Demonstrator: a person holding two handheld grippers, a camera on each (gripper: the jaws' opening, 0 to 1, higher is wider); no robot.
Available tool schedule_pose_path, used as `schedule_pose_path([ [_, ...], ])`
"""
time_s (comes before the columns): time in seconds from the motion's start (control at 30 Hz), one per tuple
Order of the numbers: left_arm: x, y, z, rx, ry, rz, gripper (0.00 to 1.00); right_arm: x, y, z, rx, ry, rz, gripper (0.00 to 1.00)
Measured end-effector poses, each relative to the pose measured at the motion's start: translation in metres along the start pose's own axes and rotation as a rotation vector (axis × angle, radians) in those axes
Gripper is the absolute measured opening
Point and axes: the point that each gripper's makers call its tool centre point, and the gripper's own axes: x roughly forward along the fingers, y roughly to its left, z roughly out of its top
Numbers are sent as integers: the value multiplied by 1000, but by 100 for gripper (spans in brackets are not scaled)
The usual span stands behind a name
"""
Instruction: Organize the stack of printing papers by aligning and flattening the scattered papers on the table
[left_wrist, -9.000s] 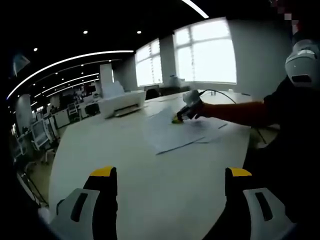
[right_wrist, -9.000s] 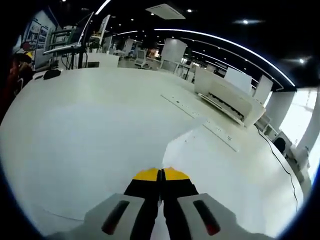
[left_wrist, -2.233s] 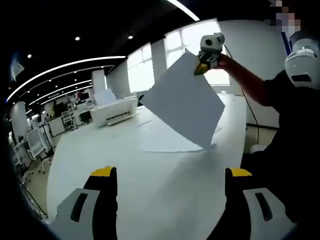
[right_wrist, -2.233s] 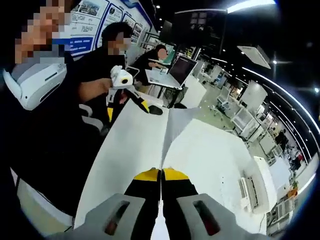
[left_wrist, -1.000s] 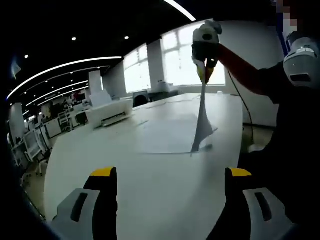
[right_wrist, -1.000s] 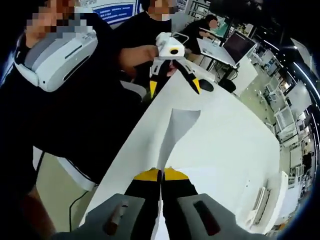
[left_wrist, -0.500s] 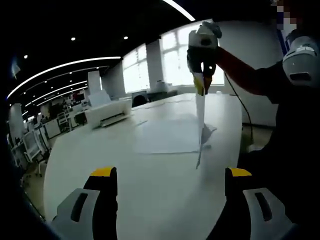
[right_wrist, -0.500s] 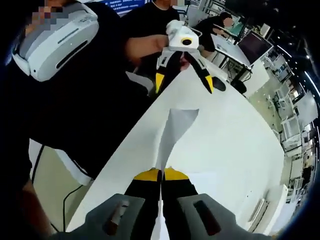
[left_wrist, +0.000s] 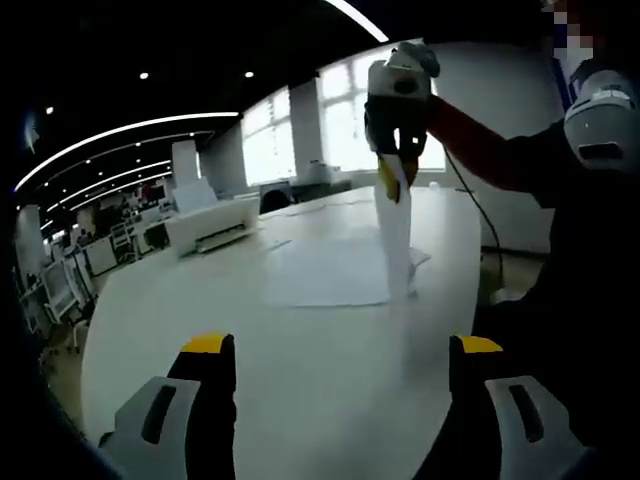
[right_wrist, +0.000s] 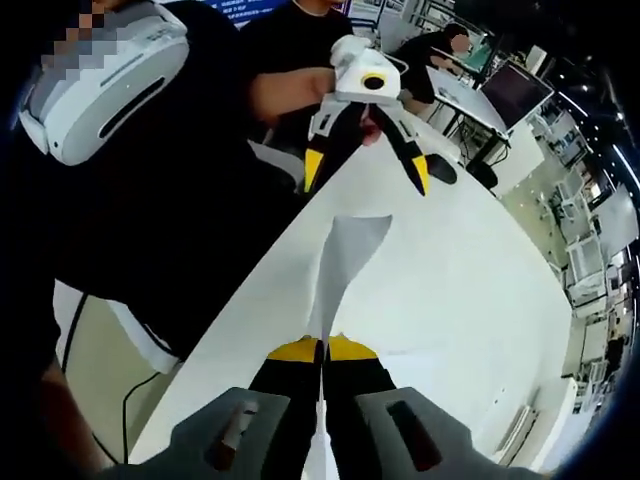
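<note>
Sheet (left_wrist: 396, 235) pinched upright; table (left_wrist: 300, 350) apparently roomy

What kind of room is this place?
Probably an open-plan office: a printer on the long white table, a laptop on a desk behind, and rows of desks further back.

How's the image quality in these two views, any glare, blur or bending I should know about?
Left gripper view: the windows are blown out to white, the held sheet is slightly soft, and the ceiling light strips curve with the fisheye. Right gripper view: evenly lit, the table edge bows, and the left hand-held gripper looks sharp.
</note>
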Motion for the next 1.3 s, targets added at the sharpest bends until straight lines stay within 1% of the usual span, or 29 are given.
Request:
schedule_pose_path([
  [0.2, 3, -3, 2, 3, -6, -14, 89, 5, -7, 4, -2, -4, -7, 0],
  [0.47, 10, -9, 4, 9, -18, -42, 87, 7, -9, 9, -10, -3, -3, 0],
  [0.63, 15, -11, 10, 14, -46, -63, 86, 10, -11, 11, -13, -1, -3, 0],
  [0.77, 20, -11, 9, 12, -50, -74, 84, 12, -12, 11, -12, -3, 1, 0],
  [0.9, 24, -15, 9, 13, -61, -94, 82, 13, -14, 12, -9, -8, 2, 0],
  [1.0, 26, -20, 12, 26, -84, -114, 78, 14, -14, 13, -8, -8, 2, 0],
  [1.07, 27, -22, 13, 19, -98, -127, 78, 14, -15, 13, -7, -6, 2, 0],
  [1.17, 30, -22, 12, 14, -99, -134, 78, 14, -16, 14, -4, -6, -1, 0],
  [1.3, 37, -28, 9, 16, -87, -158, 76, 12, -20, 14, 7, -7, -8, 0],
])
